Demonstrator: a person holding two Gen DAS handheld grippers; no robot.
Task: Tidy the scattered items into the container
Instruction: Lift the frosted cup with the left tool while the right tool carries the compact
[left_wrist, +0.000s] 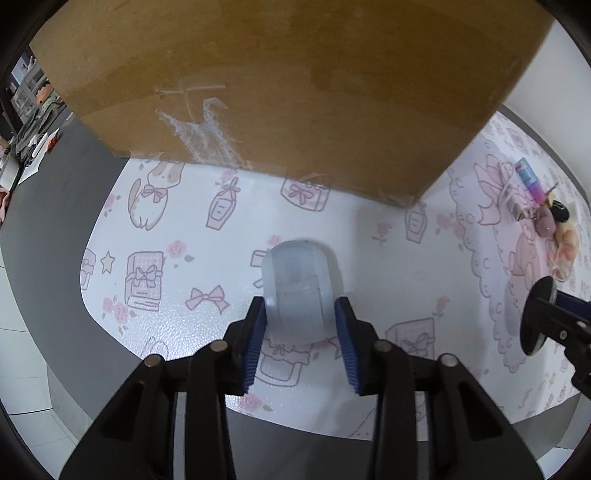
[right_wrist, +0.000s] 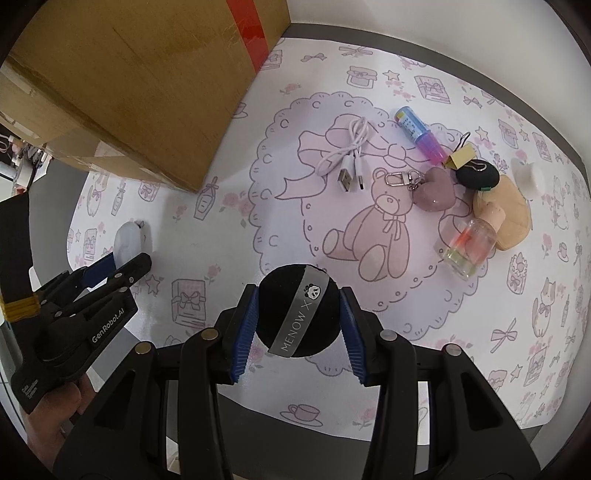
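Note:
My left gripper is shut on a translucent white plastic piece, held over the patterned mat in front of the cardboard box. It also shows in the right wrist view. My right gripper is shut on a round black powder puff with a grey "MENOW" ribbon. The box stands at the upper left in the right wrist view. Scattered on the mat: a white USB cable, a pink-purple tube, a pink heart keychain, a small clear bottle.
A gold binder clip, a black puff, a beige puff and a white object lie at the mat's right. The pink-printed mat covers a dark table. Clutter sits far left.

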